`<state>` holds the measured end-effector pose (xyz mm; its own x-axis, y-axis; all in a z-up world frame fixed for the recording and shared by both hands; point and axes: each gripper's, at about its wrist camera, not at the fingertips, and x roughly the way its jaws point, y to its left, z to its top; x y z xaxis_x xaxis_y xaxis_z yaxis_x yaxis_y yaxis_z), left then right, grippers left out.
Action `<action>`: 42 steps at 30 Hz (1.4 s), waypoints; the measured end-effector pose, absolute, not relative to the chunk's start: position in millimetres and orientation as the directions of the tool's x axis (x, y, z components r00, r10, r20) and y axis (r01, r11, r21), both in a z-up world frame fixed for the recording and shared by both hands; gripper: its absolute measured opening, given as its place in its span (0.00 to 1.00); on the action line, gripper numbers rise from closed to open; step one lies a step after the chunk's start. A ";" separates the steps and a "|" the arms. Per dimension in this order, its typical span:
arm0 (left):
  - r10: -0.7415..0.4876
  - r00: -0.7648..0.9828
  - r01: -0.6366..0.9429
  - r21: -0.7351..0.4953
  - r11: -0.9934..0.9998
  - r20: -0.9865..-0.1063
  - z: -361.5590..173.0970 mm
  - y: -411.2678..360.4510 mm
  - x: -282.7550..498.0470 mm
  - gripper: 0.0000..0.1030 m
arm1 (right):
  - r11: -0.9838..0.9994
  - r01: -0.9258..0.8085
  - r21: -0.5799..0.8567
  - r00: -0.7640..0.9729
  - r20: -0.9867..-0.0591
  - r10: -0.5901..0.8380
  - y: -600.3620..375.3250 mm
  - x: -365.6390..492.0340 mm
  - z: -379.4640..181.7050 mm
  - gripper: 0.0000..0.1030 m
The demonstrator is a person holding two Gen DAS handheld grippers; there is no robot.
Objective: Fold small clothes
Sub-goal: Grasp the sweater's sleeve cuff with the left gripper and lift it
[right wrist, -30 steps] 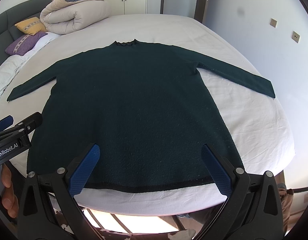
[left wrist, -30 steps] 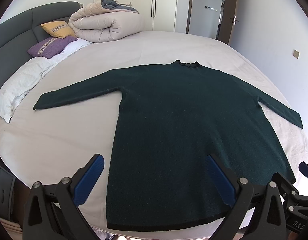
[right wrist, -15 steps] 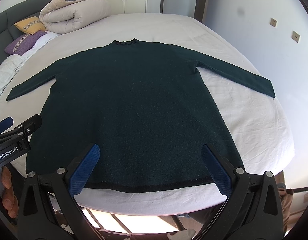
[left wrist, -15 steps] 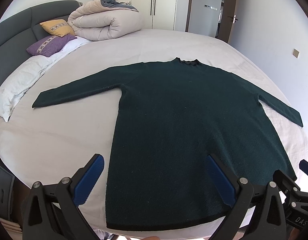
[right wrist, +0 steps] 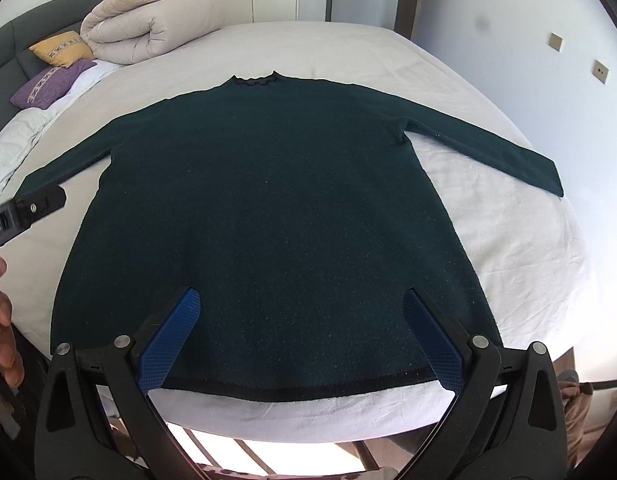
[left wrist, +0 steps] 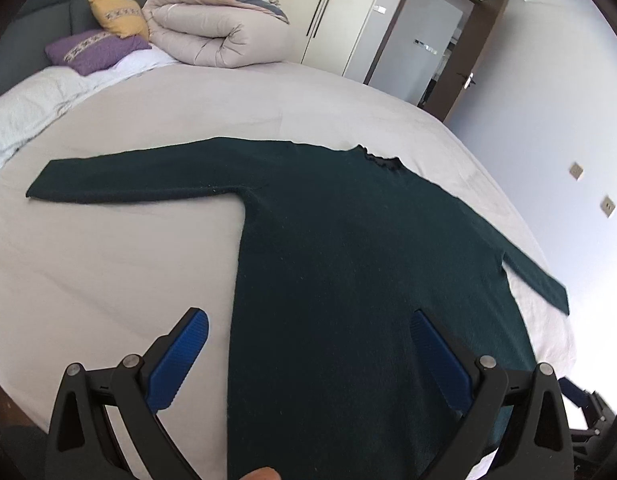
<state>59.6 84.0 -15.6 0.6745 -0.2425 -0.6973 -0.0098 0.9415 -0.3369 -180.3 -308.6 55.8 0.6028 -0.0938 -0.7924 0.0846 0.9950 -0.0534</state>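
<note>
A dark green long-sleeved sweater (left wrist: 348, 248) (right wrist: 268, 208) lies flat on the white bed, collar away from me, both sleeves spread out sideways. My left gripper (left wrist: 308, 328) hovers open above the sweater's lower left side, its blue pads (left wrist: 180, 360) wide apart and holding nothing. My right gripper (right wrist: 300, 304) stands open above the hem (right wrist: 300, 390) near the bed's front edge, also holding nothing. In the right wrist view the left tool's black body (right wrist: 24, 212) shows at the left, over the left sleeve's cuff, with a hand (right wrist: 4, 320) below it.
The bed sheet (right wrist: 508, 240) (left wrist: 108, 260) spreads around the sweater. A rolled beige duvet (left wrist: 212, 32) (right wrist: 148, 20), a yellow cushion (left wrist: 116, 14) and a purple cushion (left wrist: 96, 50) lie by the grey headboard (right wrist: 12, 48). Wardrobe doors and a doorway stand behind the bed.
The left gripper has moved forward over the bed and swung left, so the left sleeve now fills more of its view. The right gripper has barely moved.
</note>
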 end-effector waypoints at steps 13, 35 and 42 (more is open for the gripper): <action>-0.203 0.829 -0.439 -0.831 0.342 -0.521 -85.4 346.2 132.2 1.00 | 0.988 -0.035 0.147 0.673 -0.727 0.132 -289.3 -121.9 77.4 1.00; -0.061 0.853 -0.473 -0.817 0.329 -0.519 -106.0 393.0 188.5 0.07 | 0.964 -0.003 0.266 0.614 -0.760 0.212 -267.1 -34.6 24.4 0.99; -0.116 0.848 -0.247 -0.579 0.777 -0.518 -31.7 270.0 242.3 0.05 | 0.954 0.057 0.294 0.636 -0.748 0.192 -294.1 -29.3 18.1 0.97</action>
<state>242.3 270.0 -31.7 0.8477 -0.1161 -0.5176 -0.2473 0.7767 -0.5792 -29.3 -294.1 18.1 0.6358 0.1922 -0.7475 0.0568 0.9542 0.2936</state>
